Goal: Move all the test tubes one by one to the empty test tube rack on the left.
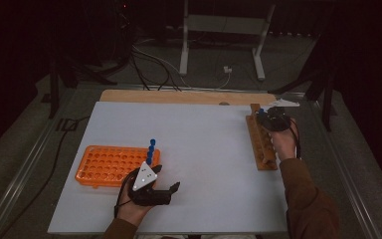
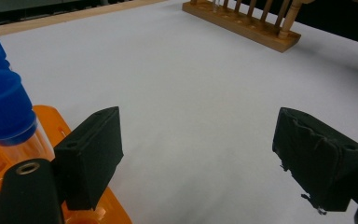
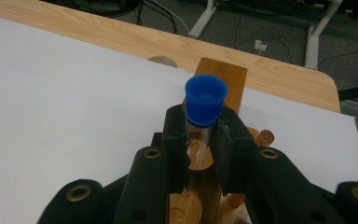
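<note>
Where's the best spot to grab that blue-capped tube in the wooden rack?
Grip the tube on its clear glass just under the blue cap, coming from above with a pad on either side. It stands upright in the wooden rack, so only its top part is free. The right claw is already shut on it there.

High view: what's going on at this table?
A person works a tool in each hand. The right tool is shut on a blue-capped test tube at the wooden rack. The left tool is open with nothing between its pads, beside the orange rack, where blue-capped tubes already stand.
</note>
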`<state>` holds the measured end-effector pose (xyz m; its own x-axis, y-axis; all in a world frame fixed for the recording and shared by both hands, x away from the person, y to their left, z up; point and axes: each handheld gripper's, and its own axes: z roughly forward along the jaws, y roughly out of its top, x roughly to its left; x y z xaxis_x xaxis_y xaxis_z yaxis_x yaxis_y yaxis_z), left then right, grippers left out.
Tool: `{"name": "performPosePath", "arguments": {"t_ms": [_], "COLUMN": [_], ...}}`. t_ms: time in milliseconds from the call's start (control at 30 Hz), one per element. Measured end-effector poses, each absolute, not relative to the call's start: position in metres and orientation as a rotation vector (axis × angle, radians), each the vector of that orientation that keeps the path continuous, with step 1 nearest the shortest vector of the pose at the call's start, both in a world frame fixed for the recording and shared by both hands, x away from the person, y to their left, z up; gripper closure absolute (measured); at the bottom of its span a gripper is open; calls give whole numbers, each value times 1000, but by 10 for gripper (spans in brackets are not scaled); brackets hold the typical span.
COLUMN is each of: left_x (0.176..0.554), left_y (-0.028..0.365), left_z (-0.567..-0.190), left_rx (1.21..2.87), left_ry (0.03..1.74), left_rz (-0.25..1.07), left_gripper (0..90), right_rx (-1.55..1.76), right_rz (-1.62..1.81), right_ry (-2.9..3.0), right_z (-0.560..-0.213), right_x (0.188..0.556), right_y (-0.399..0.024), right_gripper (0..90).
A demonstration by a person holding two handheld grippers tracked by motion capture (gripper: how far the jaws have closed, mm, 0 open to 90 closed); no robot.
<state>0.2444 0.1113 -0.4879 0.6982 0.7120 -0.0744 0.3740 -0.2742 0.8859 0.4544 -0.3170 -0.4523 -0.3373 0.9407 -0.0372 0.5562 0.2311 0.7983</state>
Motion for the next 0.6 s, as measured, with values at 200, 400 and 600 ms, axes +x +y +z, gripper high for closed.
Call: {"name": "performPosePath", "arguments": {"t_ms": [200,400,600], "left_x": [244,244,245], "left_y": [111,110,108], "left_z": [-488,-489,-489], "left_rx": [1890,1892,1901], "left_ry": [849,849,846], "left_rz": [417,412,406], "left_gripper": [158,131,82], "right_rx": [1374,1362,1323], "right_rz": [964,998,1045], "right_ry": [1957,1925,1886], "right_z": [-452,-445,-428], "right_x": [452,447,438], "right_y": [-318,-320,-324], "right_gripper": [775,775,775]}}
